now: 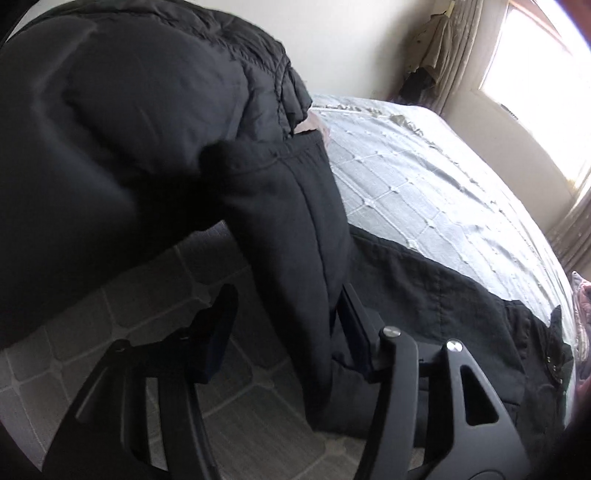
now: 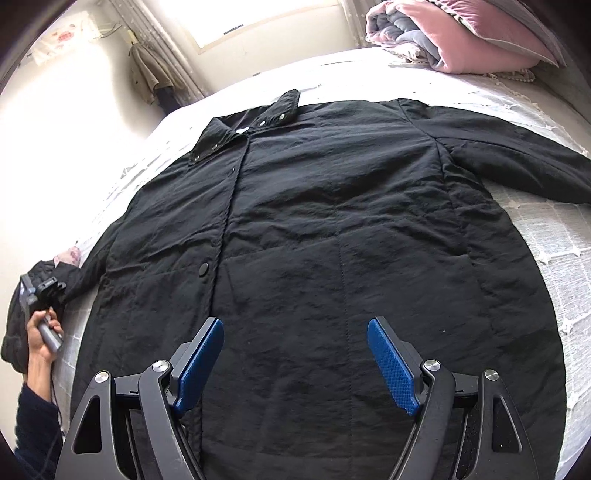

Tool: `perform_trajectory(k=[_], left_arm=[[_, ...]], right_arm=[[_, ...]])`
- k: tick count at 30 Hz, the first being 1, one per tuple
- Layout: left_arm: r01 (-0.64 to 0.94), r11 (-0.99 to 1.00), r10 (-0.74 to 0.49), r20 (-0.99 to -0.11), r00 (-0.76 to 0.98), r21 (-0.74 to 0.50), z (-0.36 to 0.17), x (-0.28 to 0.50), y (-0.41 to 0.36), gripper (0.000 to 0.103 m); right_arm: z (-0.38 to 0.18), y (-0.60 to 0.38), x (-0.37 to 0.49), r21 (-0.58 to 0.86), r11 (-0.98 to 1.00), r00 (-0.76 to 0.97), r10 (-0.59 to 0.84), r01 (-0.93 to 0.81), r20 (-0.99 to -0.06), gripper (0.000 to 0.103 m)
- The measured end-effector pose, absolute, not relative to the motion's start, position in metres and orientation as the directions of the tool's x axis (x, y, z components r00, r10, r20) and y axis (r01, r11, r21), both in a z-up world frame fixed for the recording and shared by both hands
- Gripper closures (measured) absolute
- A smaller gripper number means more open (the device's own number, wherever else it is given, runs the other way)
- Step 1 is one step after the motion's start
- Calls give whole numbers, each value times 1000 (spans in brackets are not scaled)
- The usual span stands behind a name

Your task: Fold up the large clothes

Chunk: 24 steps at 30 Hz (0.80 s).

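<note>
A large black snap-front jacket [image 2: 332, 229] lies spread face up on the bed, collar [image 2: 243, 125] toward the window. My right gripper [image 2: 295, 328] hovers open and empty above its lower hem. My left gripper [image 1: 284, 306] is open around the jacket's left sleeve cuff [image 1: 280, 206] at the bed's edge; the cloth lies between the fingers, which are wide apart. The left gripper also shows in the right wrist view [image 2: 44, 291], at the sleeve end. The right sleeve [image 2: 517, 162] stretches out to the right.
The bed has a pale quilted cover [image 1: 424, 177]. Another dark puffy garment [image 1: 129, 129] bulks at the left. Folded pink and grey blankets [image 2: 461, 33] sit at the head of the bed. A window [image 2: 258, 18] and curtain stand beyond.
</note>
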<state>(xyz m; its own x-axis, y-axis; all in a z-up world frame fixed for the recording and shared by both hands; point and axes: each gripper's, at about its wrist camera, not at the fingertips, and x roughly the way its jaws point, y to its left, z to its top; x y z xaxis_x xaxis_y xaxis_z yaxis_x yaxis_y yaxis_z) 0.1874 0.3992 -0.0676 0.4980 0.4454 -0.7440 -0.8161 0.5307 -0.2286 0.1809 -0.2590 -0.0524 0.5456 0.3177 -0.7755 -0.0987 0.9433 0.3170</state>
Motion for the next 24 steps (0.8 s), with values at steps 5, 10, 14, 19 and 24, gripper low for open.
perform_trajectory(k=[5, 10, 14, 19, 24], left_arm=[[-789, 551, 435, -713, 550, -272, -54, 185, 387, 93], [-742, 617, 490, -609, 624, -263, 3, 180, 348, 93], [-697, 651, 486, -539, 688, -302, 45, 181, 324, 93], [-622, 709, 461, -449, 766, -333, 91, 180, 284, 93], [-509, 775, 376, -374, 848, -375, 124, 194, 228, 93]], right_arm=[[-56, -258, 182, 321, 942, 540, 321, -98, -778, 22], [-57, -259, 183, 322, 942, 544, 319, -93, -776, 22], [-58, -264, 184, 336, 939, 542, 322, -77, -776, 22], [-55, -271, 184, 363, 930, 549, 334, -59, -766, 22], [-50, -280, 183, 381, 923, 563, 340, -47, -753, 22]])
